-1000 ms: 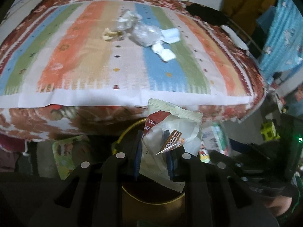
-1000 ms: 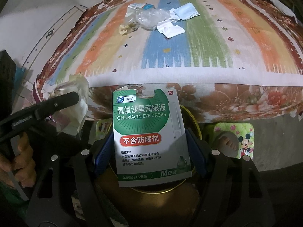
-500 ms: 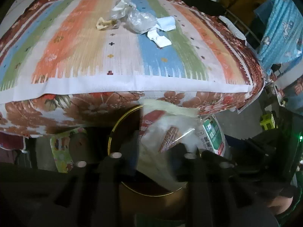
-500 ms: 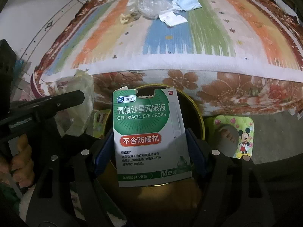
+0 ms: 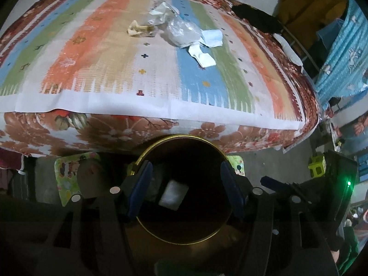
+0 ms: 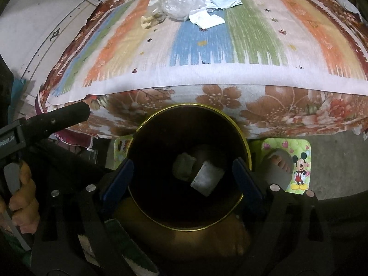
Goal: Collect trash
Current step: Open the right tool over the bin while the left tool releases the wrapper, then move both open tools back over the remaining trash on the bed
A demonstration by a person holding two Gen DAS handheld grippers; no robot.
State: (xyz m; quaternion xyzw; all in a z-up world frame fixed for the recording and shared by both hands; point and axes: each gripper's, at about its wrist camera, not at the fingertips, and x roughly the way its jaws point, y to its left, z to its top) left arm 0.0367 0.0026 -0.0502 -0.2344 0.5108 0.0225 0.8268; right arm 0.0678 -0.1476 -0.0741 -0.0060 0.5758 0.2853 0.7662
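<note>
Both grippers, left gripper (image 5: 185,188) and right gripper (image 6: 182,179), are black plastic with blue pads (image 6: 118,179) and silver screws (image 6: 90,187).

Both wrist cameras look steeply down along their fingers, close over the gold-rimmed bin (image 5: 181,138) (image 6: 191,108) at the bed's near edge. The left view sits left of the right one. Both share the bin and the striped bed (image 5: 115,69) (image 6: 253,46) beyond.

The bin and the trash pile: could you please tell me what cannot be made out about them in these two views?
- Bin: both views, the dark inside leaves the pieces in it as pale shapes, print unreadable.
- Bin's base: both views, hidden by its own rim.
- Trash pile: both views, too small and far to tell the scraps apart.
</note>
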